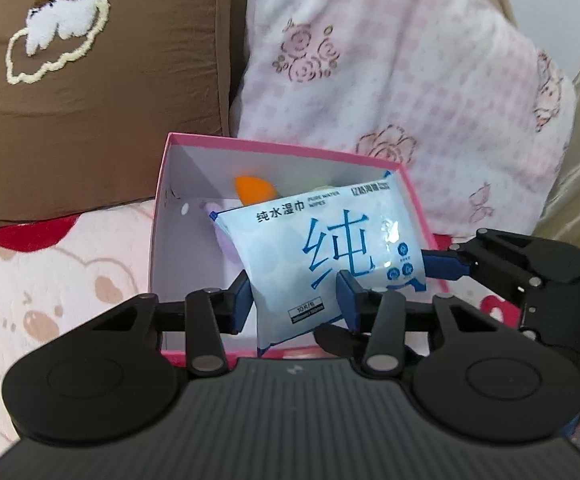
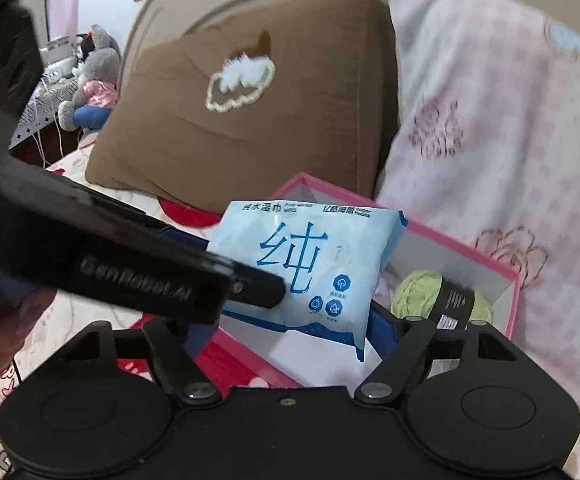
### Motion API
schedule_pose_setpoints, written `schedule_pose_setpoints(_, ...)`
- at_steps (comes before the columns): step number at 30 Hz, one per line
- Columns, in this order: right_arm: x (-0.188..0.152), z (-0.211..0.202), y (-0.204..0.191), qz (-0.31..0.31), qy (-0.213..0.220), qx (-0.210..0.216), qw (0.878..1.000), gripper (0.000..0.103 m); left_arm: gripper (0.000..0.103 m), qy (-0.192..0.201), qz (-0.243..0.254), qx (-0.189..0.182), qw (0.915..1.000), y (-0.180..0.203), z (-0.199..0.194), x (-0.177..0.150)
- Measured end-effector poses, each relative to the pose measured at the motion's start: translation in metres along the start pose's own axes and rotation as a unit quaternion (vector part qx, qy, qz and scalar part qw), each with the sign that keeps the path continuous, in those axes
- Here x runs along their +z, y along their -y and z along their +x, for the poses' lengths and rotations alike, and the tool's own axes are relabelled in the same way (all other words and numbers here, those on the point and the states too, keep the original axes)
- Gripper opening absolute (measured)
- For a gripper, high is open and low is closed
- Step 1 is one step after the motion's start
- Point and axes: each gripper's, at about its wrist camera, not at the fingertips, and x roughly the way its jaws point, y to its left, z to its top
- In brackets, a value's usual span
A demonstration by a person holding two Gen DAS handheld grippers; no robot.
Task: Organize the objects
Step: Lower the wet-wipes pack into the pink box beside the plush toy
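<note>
A: Where is the wet-wipes pack (image 1: 322, 248)?

B: Over the pink box (image 1: 161, 184), tilted, its lower edge down inside the near wall. The left gripper (image 1: 296, 300) has its blue pads pinched on the pack's lower left corner.

A: And the right gripper (image 2: 290, 320)?

B: Its fingers sit either side of the pack's bottom right, jaws apart; whether the pads touch cannot be told.

A: Anything in the box?

B: An orange piece (image 1: 251, 192) by the far wall and green yarn (image 2: 418, 294) with a black label. Behind the box lean a brown pillow (image 1: 109, 100) and a pink floral pillow (image 1: 410, 80).
</note>
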Motion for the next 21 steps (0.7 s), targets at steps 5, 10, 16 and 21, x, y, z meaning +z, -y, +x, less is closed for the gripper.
schedule_pose_setpoints(5, -0.001, 0.028, 0.022, 0.034, -0.044, 0.014, 0.998, 0.065, 0.042, -0.034, -0.009, 0.01, 0.9993, -0.008, 0.032, 0.004)
schedule_pose_setpoints(10, -0.009, 0.06, 0.043, 0.094, -0.093, 0.037, 0.991, 0.057, 0.042, -0.069, -0.036, 0.017, 0.9968, -0.021, 0.066, 0.002)
schedule_pose_setpoints(16, -0.024, 0.086, 0.06, 0.152, -0.116, 0.05, 0.98, 0.057, 0.042, -0.092, -0.046, 0.026, 0.9944, -0.025, 0.091, -0.004)
schedule_pose_setpoints(21, -0.037, 0.094, 0.07, 0.209, -0.121, 0.067, 0.968, 0.053, 0.042, -0.099, -0.057, 0.033, 0.9929, -0.028, 0.104, -0.008)
